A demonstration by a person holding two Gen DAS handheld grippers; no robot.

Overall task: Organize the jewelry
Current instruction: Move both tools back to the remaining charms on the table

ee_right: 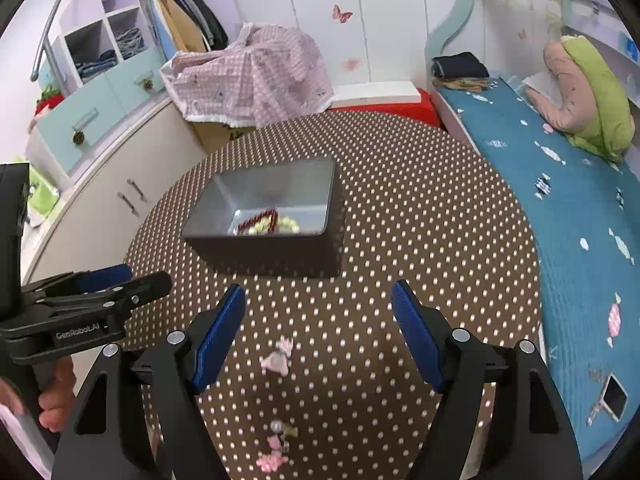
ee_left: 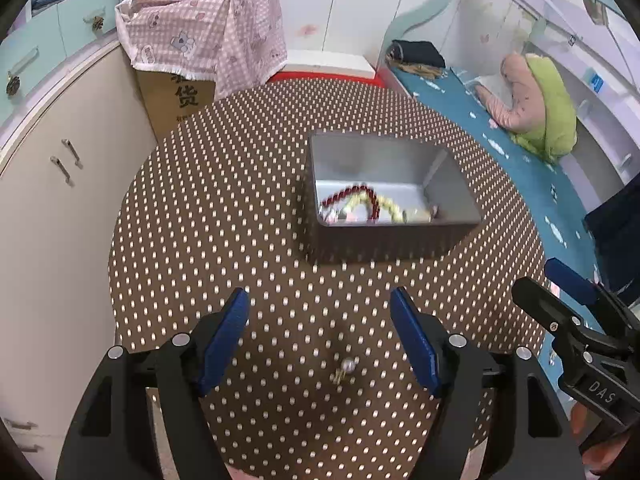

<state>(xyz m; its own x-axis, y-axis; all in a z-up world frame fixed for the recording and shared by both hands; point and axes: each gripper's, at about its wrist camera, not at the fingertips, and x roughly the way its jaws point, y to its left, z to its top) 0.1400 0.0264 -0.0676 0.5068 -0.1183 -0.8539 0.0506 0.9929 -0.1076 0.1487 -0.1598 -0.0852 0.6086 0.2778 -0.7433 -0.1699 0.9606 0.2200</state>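
Because loose pieces remained on the brown dotted surface (ee_left: 200, 208), both the left gripper (ee_left: 320, 316) and right gripper (ee_right: 319, 312) hung with jaws apart and empty, over a pearl earring (ee_left: 347, 368) and pink charm (ee_right: 279, 356), short of the grey metal tin (ee_left: 394, 160) holding red and cream beads (ee_left: 366, 200).

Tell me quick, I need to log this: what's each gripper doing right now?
Left gripper: open, empty, above the pearl earring.
Right gripper: open, empty, above the pink hair clip.

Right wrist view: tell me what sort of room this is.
Most likely a child's bedroom: a bed with a teal candy-print cover, white wardrobe doors with pink butterfly stickers, and open cubby shelves holding folded clothes.
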